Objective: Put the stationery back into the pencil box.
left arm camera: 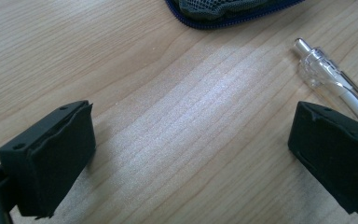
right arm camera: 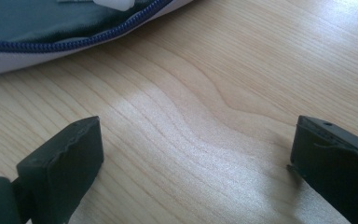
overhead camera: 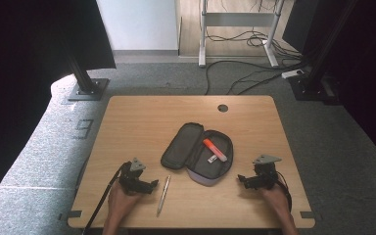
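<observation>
A slim pen lies on the wooden desk, near its front edge and just right of the left tongs. In the high view it looks pale and silvery. In the left gripper view the pen shows a clear plastic upper barrel, a white body lower down and a shiny metal end cap. No brand or writing can be read on it. Its long axis runs near to far with a slight lean, the far end tipped a little to the right, towards the pencil case.

The case lies open in the middle of the desk, its dark lid flap folded out to the left and its main half to the right. It has a dark lining, a blue zip and a pale lilac outer shell. Inside rest an orange-red marker and a small white item just beside it. Any print on them is too small to read.

The left tongs stand wide open, low over bare desk, with the pen just beside one pad; I cannot tell whether they touch. The right tongs, to the right of the case, also gape wide and hold nothing. Their pads sit over bare wood, with the case edge just beyond them.
</observation>
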Demonstrator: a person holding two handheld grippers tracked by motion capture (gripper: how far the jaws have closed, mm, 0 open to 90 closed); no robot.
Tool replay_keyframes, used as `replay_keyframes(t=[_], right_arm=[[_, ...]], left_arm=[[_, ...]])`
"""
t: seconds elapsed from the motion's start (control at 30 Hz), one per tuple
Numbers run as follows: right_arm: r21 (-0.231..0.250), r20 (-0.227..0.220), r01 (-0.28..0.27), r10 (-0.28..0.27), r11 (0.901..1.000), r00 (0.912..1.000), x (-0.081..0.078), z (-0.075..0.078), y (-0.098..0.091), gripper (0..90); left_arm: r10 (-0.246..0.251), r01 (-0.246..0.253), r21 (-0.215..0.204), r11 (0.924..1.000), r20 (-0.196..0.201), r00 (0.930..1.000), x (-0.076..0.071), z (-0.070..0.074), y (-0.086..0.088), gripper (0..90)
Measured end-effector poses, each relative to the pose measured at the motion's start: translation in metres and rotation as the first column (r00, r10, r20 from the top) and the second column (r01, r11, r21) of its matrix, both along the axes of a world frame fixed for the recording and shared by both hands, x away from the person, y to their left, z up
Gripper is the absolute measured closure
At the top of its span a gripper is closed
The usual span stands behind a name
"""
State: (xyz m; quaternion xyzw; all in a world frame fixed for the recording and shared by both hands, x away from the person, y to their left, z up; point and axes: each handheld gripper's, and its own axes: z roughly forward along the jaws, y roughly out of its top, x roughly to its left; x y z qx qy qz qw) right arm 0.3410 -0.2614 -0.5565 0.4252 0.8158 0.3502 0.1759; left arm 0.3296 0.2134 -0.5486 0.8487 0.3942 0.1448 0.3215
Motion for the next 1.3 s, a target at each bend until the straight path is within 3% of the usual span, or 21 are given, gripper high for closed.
replay_keyframes(t=[0.27,0.37,0.53,0.93,1.07,1.3], right_arm=[[0.001,0.0,0.001,-0.001,1.0,1.0,-0.001,0.0,0.0,2.1],[0.001,0.0,0.0,0.0,1.0,1.0,-0.001,0.0,0.0,2.1],[0.002,0.0,0.001,-0.001,1.0,1.0,0.0,0.0,0.0,2.1],[0.002,0.0,0.0,0.0,1.0,1.0,-0.001,0.0,0.0,2.1],[0.002,0.0,0.001,-0.001,1.0,1.0,-0.001,0.0,0.0,2.1],[0.002,0.001,0.001,-0.001,1.0,1.0,0.0,0.0,0.0,2.1]], left_arm=[[0.006,-0.006,0.015,0.9999,-0.01,0.9999,-0.002,0.002,0.0,1.3],[0.013,-0.013,0.035,0.9993,0.004,0.9999,-0.005,0.006,0.0,3.5],[0.003,-0.003,0.003,1.0,0.013,0.9999,-0.01,0.015,-0.002,4.7],[-0.076,0.077,-0.025,0.9967,0.028,0.9967,-0.023,0.029,-0.02,12.9],[-0.1,0.101,-0.064,0.9928,0.028,0.9946,-0.027,0.031,-0.025,14.7],[-0.136,0.137,-0.028,0.9902,0.016,0.9905,-0.032,0.023,-0.04,18.5]])
